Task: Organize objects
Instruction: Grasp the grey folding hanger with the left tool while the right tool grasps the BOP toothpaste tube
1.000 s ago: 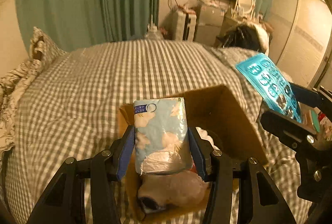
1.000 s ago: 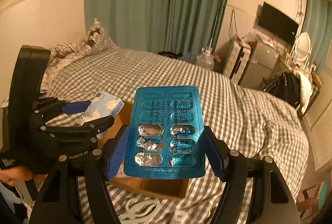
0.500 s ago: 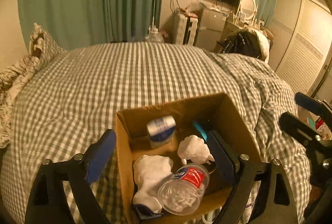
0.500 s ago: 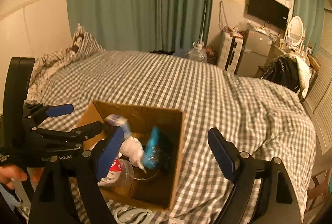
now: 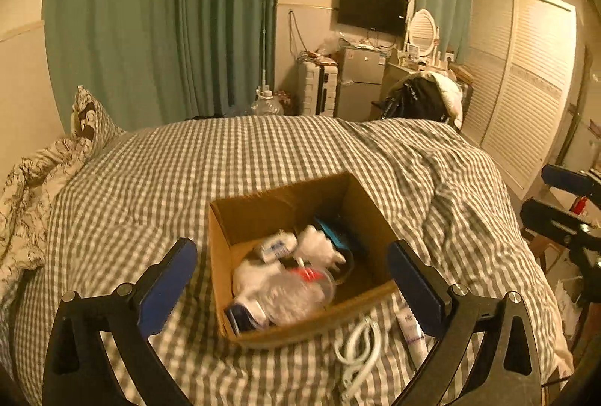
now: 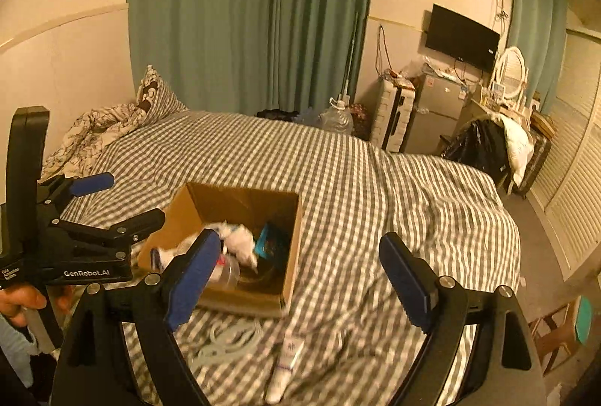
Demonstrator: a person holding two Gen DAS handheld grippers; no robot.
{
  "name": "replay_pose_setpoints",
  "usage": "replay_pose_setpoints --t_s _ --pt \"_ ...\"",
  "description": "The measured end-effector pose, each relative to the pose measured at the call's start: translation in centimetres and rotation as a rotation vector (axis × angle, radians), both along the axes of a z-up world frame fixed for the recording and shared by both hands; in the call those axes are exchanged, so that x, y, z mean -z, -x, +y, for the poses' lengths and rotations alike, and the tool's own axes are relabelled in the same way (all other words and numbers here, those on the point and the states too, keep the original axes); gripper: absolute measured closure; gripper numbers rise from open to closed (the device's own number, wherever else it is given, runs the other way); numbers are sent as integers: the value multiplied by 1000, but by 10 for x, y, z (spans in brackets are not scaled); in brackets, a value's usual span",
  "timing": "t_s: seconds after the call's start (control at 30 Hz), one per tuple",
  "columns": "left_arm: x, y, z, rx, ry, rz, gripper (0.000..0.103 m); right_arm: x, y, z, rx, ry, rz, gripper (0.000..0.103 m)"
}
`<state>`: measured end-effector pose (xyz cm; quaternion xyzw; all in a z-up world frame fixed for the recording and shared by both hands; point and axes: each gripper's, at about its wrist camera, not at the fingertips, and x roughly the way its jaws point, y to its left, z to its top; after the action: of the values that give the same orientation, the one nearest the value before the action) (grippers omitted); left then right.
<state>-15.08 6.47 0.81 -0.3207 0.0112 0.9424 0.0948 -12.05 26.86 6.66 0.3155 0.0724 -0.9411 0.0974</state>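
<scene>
Both tongs, left (image 5: 291, 284) and right (image 6: 296, 278), are hanging wide open, holding nothing. The tube (image 6: 284, 366) at the bottom is lying flat on the soft bed (image 6: 338, 162), so it may be slipping when grabbed.

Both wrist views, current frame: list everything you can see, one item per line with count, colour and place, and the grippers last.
cardboard box: 1, brown, open, on the bed
blister pack: 1, blue, inside the box
tissue pack: 1, pale blue and white, inside the box
plastic bottle: 1, clear with red label, lying in the box
white cable: 1, coiled, on the bed in front of the box
tube: 1, white, on the bed near the cable
checked duvet: 1, grey and white, covers the bed
curtain: green, behind the bed
left gripper: open, holds nothing
right gripper: open, holds nothing
</scene>
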Motion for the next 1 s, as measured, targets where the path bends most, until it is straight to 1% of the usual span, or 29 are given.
replay_pose_setpoints --t_s 0.07,0.17,0.2,0.33,0.43,0.5,0.53,0.57,0.63,0.67,0.7,0.73,0.8,0.87,0.93,1.0 --pt "8 -11 4 8 4 8 0 13 -7 6 13 -4 -20 16" --pt "32 -26 11 19 20 -4 0 46 -12 11 39 -1 -79 16" --pt "40 -28 13 21 22 -12 0 61 -11 12 48 4 -106 16" --pt "85 -31 19 23 41 -81 0 120 -5 10 76 0 -215 16" --pt "119 -26 20 19 55 -145 0 168 4 6 85 -2 -317 17" --pt "136 -25 20 13 62 -171 0 195 9 5 98 -32 -375 22" --pt "144 -25 20 13 68 -180 0 204 12 4 106 -46 -402 29" --pt "150 -24 21 16 75 -191 0 213 15 5 114 -56 -426 34" --pt "162 -24 25 26 86 -213 0 226 20 2 115 -79 -461 35" --pt "166 -24 26 32 89 -222 0 232 23 2 114 -82 -482 42" --pt "170 -25 29 44 91 -228 0 235 25 3 114 -79 -493 46" --pt "173 -26 30 51 92 -229 0 238 26 3 109 -75 -503 50" --pt "176 -28 36 72 99 -232 0 246 28 1 95 -87 -532 54" --pt "178 -29 40 85 103 -232 0 250 28 1 92 -100 -540 70" --pt "178 -29 43 99 103 -234 0 248 26 3 91 -93 -526 76" --pt "179 -27 46 110 105 -238 0 241 21 7 87 -68 -497 77"
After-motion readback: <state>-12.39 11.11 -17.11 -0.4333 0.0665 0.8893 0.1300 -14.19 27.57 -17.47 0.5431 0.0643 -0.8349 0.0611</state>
